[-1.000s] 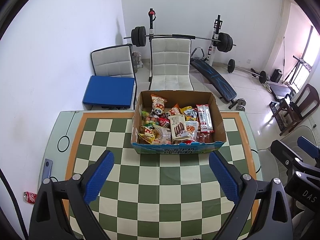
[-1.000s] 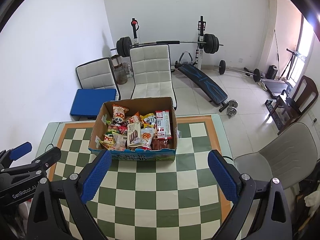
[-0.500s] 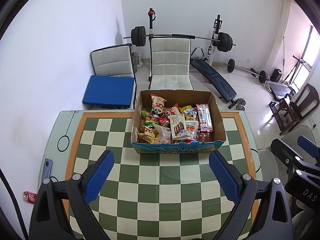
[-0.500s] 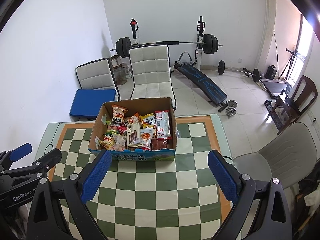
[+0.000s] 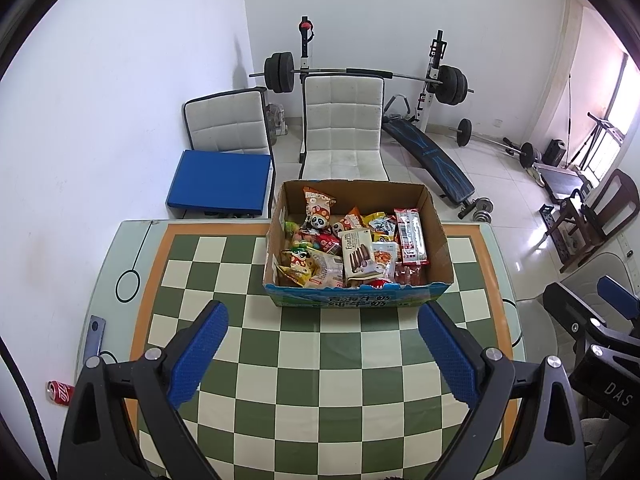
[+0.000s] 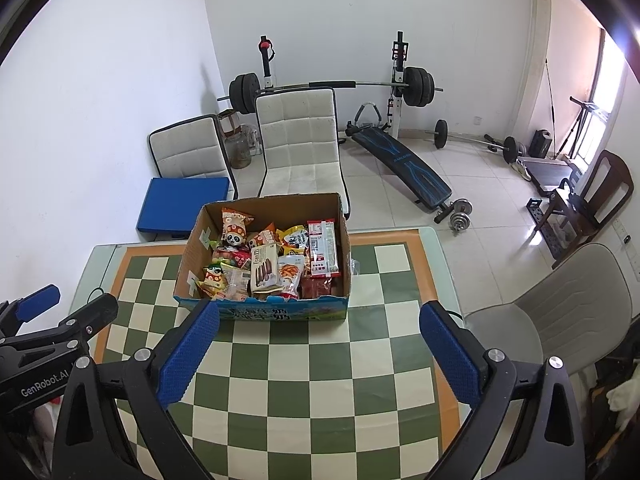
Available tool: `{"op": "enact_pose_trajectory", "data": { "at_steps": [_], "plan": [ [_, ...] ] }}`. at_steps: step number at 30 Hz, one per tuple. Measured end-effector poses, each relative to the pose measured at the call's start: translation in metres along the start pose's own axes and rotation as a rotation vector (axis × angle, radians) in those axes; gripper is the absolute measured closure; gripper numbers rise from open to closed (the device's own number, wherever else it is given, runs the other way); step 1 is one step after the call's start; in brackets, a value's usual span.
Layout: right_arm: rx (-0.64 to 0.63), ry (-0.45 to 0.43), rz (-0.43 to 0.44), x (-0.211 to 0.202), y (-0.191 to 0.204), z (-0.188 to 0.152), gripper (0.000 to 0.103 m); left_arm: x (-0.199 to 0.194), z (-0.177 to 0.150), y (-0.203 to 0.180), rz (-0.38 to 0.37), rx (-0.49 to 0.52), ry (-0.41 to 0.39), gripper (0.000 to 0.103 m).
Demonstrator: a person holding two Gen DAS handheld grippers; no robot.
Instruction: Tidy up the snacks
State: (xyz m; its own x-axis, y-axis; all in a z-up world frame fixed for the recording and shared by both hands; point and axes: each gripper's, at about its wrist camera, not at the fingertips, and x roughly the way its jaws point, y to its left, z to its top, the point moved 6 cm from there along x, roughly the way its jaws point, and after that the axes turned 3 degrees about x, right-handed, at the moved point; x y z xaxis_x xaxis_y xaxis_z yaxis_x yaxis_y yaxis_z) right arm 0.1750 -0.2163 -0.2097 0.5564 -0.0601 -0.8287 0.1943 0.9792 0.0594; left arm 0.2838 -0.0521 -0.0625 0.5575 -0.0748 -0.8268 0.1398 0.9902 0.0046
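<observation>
Snack box [image 5: 356, 300]: sat full at the checkered worktop's [image 5: 320, 380] far side.
Left tongs [image 5: 322, 354]: gaped wide, empty.
Right tongs [image 6: 318, 354]: likewise.

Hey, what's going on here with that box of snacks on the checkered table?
A person holds a two-finger tool in each hand above the checkered table. The left tool and the right tool are both open and hold nothing. Ahead of them sits a cardboard box heaped with snack packets. None has been taken out onto the table, so the sorting has not visibly begun.
</observation>
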Motion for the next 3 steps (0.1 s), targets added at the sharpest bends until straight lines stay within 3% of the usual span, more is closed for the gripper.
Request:
{"op": "enact_pose_trajectory", "data": {
  "at_steps": [3],
  "plan": [
    [-0.002, -0.001, -0.001, 0.0008, 0.0000, 0.0004, 0.001, 0.0002, -0.0007, -0.0004, 0.007, 0.003, -0.003, 0.006]
  ]
}}
